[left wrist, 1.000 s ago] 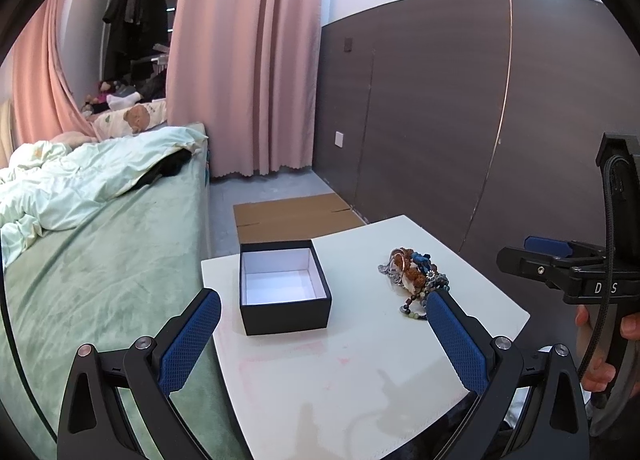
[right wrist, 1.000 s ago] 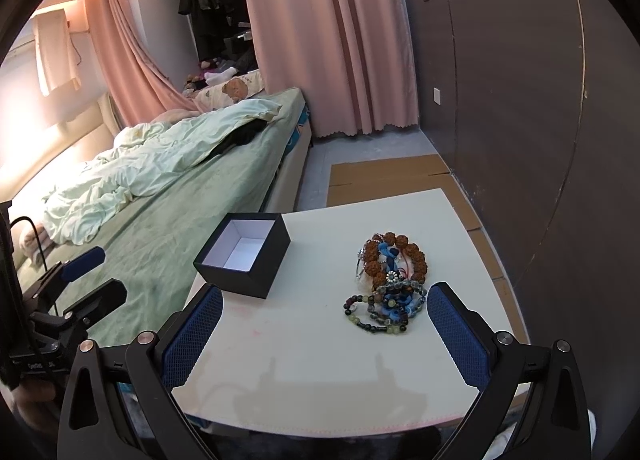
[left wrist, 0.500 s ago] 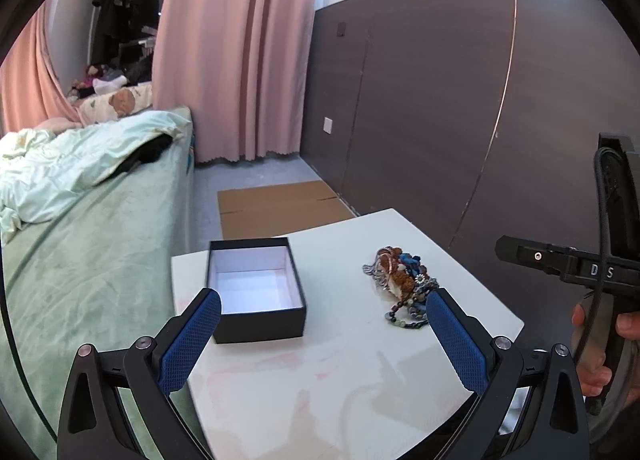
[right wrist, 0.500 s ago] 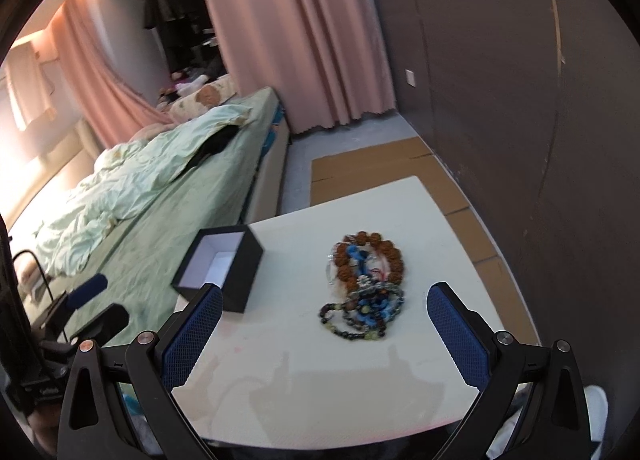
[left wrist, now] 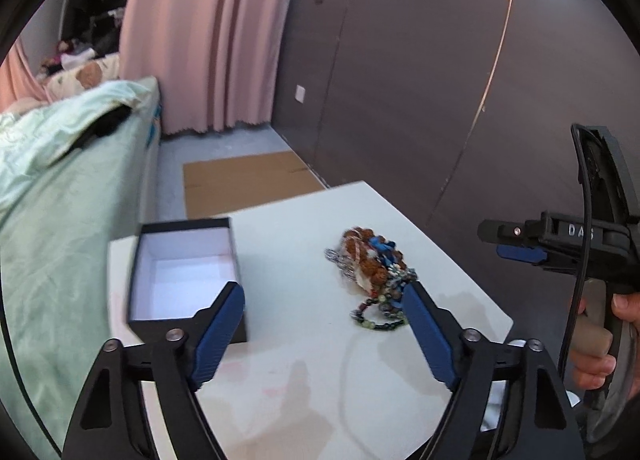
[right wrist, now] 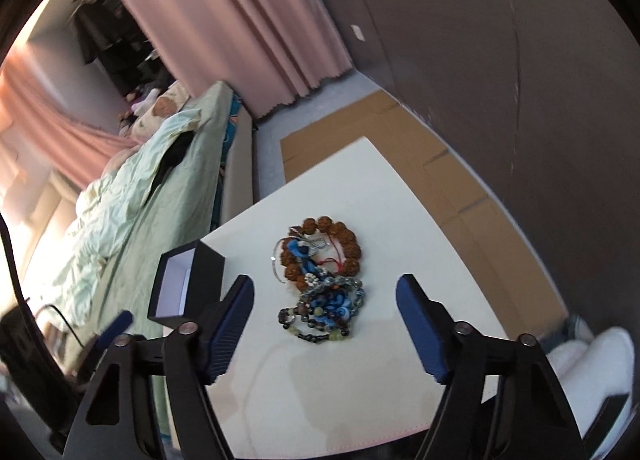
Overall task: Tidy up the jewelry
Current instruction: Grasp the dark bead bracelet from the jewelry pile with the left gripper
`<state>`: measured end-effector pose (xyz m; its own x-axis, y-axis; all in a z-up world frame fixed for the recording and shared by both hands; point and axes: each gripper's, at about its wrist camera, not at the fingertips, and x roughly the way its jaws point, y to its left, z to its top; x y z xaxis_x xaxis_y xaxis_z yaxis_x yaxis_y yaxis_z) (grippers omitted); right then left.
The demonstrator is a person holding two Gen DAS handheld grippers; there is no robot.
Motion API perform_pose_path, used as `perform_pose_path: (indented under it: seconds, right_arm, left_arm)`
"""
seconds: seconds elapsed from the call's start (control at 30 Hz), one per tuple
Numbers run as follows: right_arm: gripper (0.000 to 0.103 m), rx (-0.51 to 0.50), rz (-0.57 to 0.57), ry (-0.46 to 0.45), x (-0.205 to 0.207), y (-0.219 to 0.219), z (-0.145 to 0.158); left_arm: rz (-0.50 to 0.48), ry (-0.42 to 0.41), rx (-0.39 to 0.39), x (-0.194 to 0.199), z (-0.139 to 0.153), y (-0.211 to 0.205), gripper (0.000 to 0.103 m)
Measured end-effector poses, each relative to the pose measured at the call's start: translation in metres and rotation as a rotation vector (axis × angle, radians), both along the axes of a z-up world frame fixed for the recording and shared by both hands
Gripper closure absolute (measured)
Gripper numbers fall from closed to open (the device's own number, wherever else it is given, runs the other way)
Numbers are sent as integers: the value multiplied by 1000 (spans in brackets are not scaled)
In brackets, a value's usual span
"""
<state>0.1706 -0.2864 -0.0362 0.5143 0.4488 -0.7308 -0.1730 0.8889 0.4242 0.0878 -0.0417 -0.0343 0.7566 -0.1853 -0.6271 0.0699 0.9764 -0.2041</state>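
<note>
Right now I see the jewelry pile on the white table, right of the open black box, its long axis running away from me. My left gripper and right gripper have just been closing, still wide apart, holding nothing.
</note>
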Motion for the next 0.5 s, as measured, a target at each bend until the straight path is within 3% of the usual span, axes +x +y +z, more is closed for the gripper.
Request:
perform_pose_path:
  seconds: [0.17, 0.3, 0.5]
  right_arm:
    - [32, -11, -27, 30, 10, -8, -6]
    - [48, -21, -29, 92, 18, -15, -20]
    - [48, 12, -36, 135, 30, -30, -32]
  left_arm:
    - [-47, 41, 29, 15, -15, -17, 28]
    - [-82, 91, 41, 30, -33, -28, 33]
    - [-116, 170, 48, 49, -58, -39, 42]
